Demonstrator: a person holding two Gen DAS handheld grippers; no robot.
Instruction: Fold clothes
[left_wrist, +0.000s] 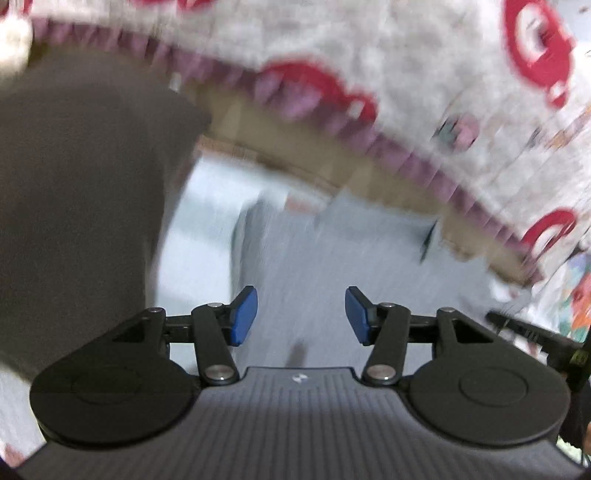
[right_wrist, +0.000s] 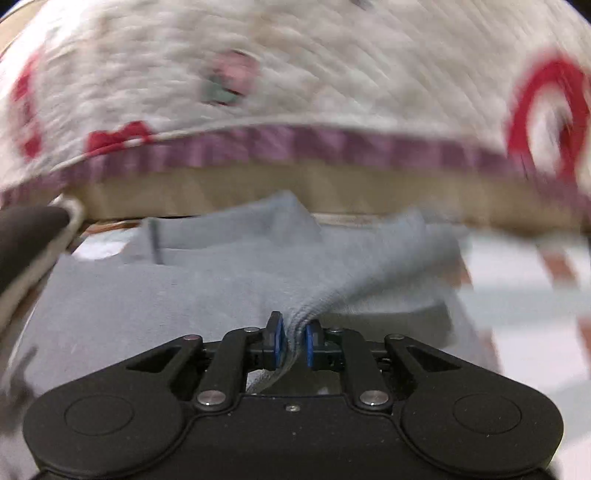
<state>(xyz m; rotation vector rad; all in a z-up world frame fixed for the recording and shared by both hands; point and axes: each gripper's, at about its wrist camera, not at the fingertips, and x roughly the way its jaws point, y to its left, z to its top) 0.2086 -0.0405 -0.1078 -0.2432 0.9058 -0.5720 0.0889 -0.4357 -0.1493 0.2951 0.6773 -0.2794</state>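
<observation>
Grey fabric: a soft pale-grey knit garment (right_wrist: 207, 291) is seen spread flat below a quilted white bedcover with red motifs and a purple ribbed border (right_wrist: 295, 88); both views are blurred, so finer detail cannot be read.

Right tongs: the right gripper (right_wrist: 293, 345) is closed down to a narrow slit, and a ribbed fold of the grey garment's edge is pinched between the blue pads (right_wrist: 276, 341) — the cloth is pulled up into a ridge that runs away to the upper right.

Left tongs: the left gripper (left_wrist: 301, 315) is held wide apart with nothing between the blue pads (left_wrist: 243, 317); pale-grey cloth, judged to be the same garment (left_wrist: 332, 258), lies straight ahead of it and below.

Key relation: the garment stretches forward and leftward from the right gripper, its longer spread lying roughly across that view. The right hand is already on the cloth, so it is the nearer one; the left is near but apart from it.

Step judged: one edge is lifted for a fold — a second grasp by the empty left gripper would probably be needed to carry the edge over evenly.

Other: a dark brown mass (left_wrist: 74, 184) fills the left of the left view; what it is cannot be told.
</observation>
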